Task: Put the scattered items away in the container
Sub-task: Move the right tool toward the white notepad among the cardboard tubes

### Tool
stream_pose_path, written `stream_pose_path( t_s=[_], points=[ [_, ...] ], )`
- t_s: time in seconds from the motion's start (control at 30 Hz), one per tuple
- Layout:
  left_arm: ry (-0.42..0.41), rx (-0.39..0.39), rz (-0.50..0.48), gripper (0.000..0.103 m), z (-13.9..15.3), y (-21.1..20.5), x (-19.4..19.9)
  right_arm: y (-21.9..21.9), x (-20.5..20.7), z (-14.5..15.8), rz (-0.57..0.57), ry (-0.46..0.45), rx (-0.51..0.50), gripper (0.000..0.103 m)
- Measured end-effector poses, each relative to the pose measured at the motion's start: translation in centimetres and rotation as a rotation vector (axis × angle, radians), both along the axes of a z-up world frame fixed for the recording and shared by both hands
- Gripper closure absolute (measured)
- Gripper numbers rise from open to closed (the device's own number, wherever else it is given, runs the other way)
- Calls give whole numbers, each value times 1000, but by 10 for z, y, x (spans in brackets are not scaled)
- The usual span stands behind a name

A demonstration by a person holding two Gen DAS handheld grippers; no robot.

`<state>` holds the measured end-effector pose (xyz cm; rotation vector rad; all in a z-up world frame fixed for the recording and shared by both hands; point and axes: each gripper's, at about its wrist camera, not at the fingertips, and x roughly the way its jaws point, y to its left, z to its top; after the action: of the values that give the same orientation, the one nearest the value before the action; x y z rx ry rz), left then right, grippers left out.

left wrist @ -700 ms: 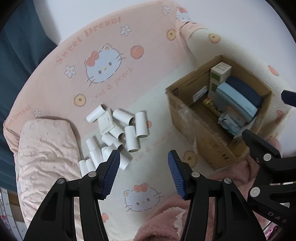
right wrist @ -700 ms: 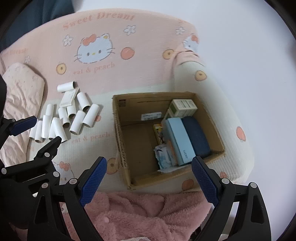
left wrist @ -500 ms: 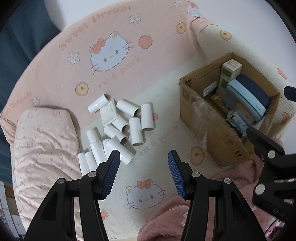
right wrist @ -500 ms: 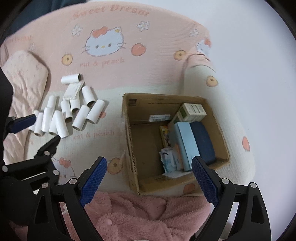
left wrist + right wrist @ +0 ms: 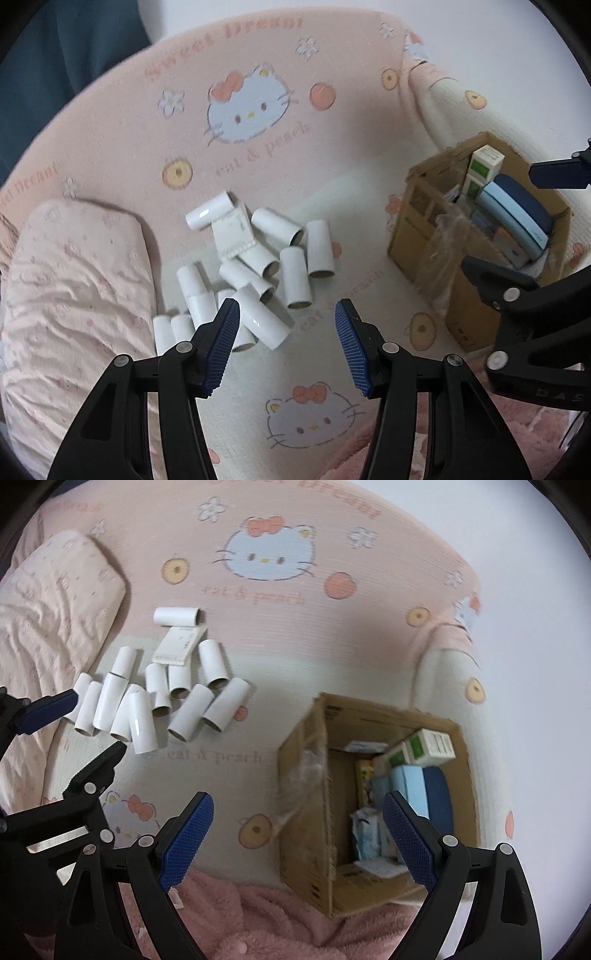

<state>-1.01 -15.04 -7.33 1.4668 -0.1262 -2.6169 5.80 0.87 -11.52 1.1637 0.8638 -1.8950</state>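
Observation:
Several white cardboard tubes [image 5: 258, 280] [image 5: 184, 698] and a small flat white box [image 5: 232, 236] [image 5: 181, 646] lie scattered on the pink cat-print bedspread. My left gripper [image 5: 286, 349] hovers open just in front of the pile, with nothing between its blue pads. An open cardboard box [image 5: 417, 236] [image 5: 306, 775] sits to the right, holding small cartons and a blue case [image 5: 424, 786]. Above the box's near left corner my right gripper [image 5: 297, 843] hangs wide open and empty.
A pale pink pillow [image 5: 70, 295] [image 5: 51, 598] lies left of the tubes. A fluffy pink blanket [image 5: 258, 919] covers the bed's near edge. The white wall [image 5: 535, 664] rises on the right, and a dark curtain [image 5: 55, 55] hangs at the far left.
Both grippers have shifted left toward the tube pile, so the tubes now sit nearer the left gripper and the box has slid right in both views. Jaws stay open.

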Motion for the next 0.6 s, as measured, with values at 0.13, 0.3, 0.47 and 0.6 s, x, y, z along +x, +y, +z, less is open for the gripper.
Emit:
stream_pose_path(
  t_s=[0.13, 0.3, 0.47, 0.6],
  points=[
    [-30, 148, 43, 45, -19, -27, 0, -16, 5, -9, 31, 12, 22, 11],
    [-52, 379, 188, 40, -48, -66, -1, -35, 7, -19, 74, -20, -37, 11],
    [-87, 503, 301, 32, -82, -99, -3, -55, 17, -32, 110, -16, -152, 11],
    [-122, 489, 369, 32, -106, -119, -1, -72, 26, -51, 130, -40, -195, 11]
  ],
)
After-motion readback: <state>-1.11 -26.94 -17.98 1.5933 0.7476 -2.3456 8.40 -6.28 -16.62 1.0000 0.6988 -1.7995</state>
